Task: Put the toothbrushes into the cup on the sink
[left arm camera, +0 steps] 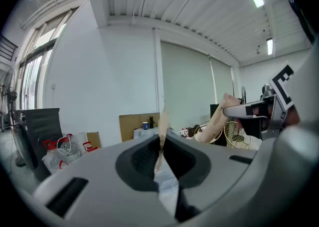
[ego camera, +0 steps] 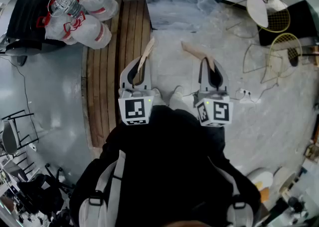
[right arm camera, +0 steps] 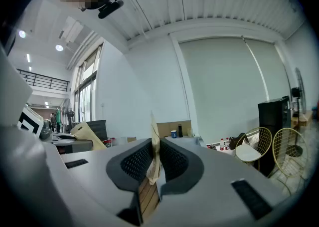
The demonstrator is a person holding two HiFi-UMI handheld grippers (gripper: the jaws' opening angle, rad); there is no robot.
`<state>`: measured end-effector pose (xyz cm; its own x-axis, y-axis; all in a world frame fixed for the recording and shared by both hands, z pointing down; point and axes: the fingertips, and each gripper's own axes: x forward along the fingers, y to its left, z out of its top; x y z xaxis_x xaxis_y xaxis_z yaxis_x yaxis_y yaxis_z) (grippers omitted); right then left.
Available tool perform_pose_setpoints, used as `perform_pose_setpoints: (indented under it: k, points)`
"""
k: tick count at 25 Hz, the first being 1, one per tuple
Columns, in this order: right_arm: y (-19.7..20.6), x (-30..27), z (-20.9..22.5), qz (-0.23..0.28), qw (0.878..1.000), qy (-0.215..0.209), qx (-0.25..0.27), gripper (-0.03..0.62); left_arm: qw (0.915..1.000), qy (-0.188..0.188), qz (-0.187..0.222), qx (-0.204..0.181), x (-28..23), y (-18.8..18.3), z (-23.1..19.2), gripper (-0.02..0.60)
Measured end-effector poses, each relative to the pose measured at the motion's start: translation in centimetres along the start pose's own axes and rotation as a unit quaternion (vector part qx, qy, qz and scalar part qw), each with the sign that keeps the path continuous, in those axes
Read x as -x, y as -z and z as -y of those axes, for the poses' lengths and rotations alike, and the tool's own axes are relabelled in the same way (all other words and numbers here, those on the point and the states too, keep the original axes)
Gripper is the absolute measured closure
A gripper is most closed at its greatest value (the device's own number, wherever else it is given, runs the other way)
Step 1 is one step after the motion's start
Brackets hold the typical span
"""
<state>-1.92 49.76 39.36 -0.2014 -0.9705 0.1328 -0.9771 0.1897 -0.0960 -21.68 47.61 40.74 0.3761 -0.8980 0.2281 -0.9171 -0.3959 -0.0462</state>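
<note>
In the head view the left gripper (ego camera: 141, 69) hangs over the right edge of the strip of wooden planks (ego camera: 114, 71) on the floor. The right gripper (ego camera: 209, 67) is well to the right of the planks, over pale mottled floor (ego camera: 259, 121). Each pair of jaws is closed on a flat tan toothbrush sticking out ahead. The left toothbrush (ego camera: 148, 51) and the right toothbrush (ego camera: 193, 51) lean tip toward tip, and no bristles can be made out. Only this view shows the bagged clear bottles (ego camera: 79, 11) left of the planks' far end. Only the gripper views show the pads pinching each brush edge-on. They also show, beyond the planks' far end, a small blue container (left arm camera: 144, 125) in front of a cardboard box (left arm camera: 129, 126).
</note>
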Motion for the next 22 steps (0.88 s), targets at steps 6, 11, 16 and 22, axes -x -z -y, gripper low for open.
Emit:
perform_pose_setpoints:
  k: [6, 11, 16, 22]
  points:
    - [-0.4, 0.1, 2.1, 0.006, 1.000, -0.014, -0.006, 0.553, 0.9999, -0.003, -0.002, -0.011, -1.0, -0.4, 1.9, 0.555]
    - [-1.3, 0.0, 4.5, 0.013, 0.999, -0.031, -0.008, 0.553, 0.9995, -0.006, 0.002, -0.030, -2.2, -1.1, 4.0, 0.555]
    - [-2.3, 0.1, 7.4, 0.021, 0.999, -0.047, 0.009, 0.553, 0.9993, -0.013, -0.002, -0.034, -3.5, -1.5, 6.9, 0.555]
    - [-2.7, 0.0, 10.3, 0.038, 0.997, -0.063, 0.003, 0.553, 0.9992, -0.028, 0.002, -0.028, -4.9, -1.7, 9.1, 0.555]
